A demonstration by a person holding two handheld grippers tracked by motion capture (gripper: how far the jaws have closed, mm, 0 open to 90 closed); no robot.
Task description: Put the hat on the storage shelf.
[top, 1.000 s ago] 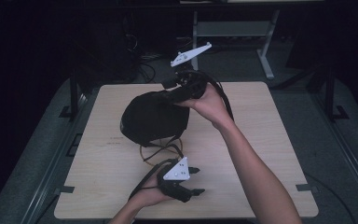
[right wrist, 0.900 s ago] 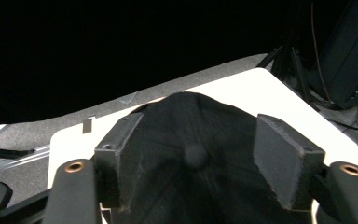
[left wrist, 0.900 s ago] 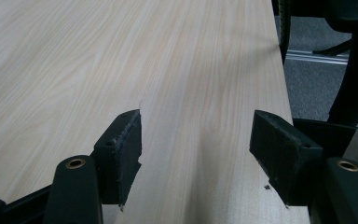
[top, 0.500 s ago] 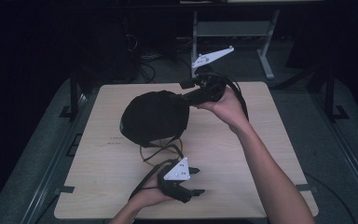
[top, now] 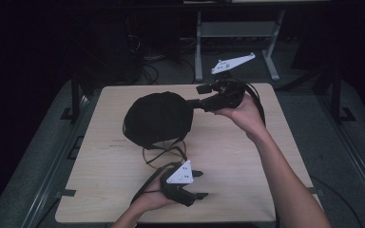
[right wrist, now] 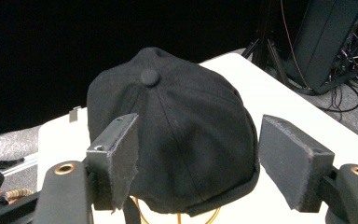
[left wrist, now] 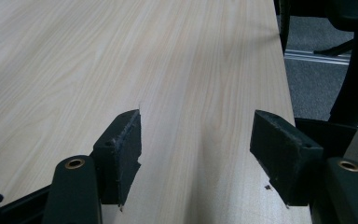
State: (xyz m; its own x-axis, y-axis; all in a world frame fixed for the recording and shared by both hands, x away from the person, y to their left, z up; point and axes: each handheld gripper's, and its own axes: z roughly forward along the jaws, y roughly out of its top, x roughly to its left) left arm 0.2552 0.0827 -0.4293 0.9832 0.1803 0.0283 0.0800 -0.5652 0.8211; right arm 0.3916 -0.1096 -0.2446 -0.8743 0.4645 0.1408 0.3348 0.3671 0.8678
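Observation:
A black cap (top: pixel 158 118) with a button on top sits on a thin gold wire stand (top: pixel 164 153) at the middle of the wooden table (top: pixel 247 161). My right gripper (top: pixel 197 96) is just right of the cap, held above the table, open and pointing at it. In the right gripper view the cap (right wrist: pixel 177 130) lies just beyond the open gripper (right wrist: pixel 198 158), not touched by either jaw. My left gripper (top: pixel 202 184) rests near the table's front edge, open, with only bare wood between the jaws of the gripper (left wrist: pixel 196 158).
A white metal frame (top: pixel 237 33) and cables stand on the floor behind the table. The table's right edge (left wrist: pixel 282 70) runs close to the left gripper, with grey floor and a black chair base (left wrist: pixel 354 84) past it.
My right gripper has drawn back to the right, away from the cap's top and side. The cap and the left gripper have stayed put.

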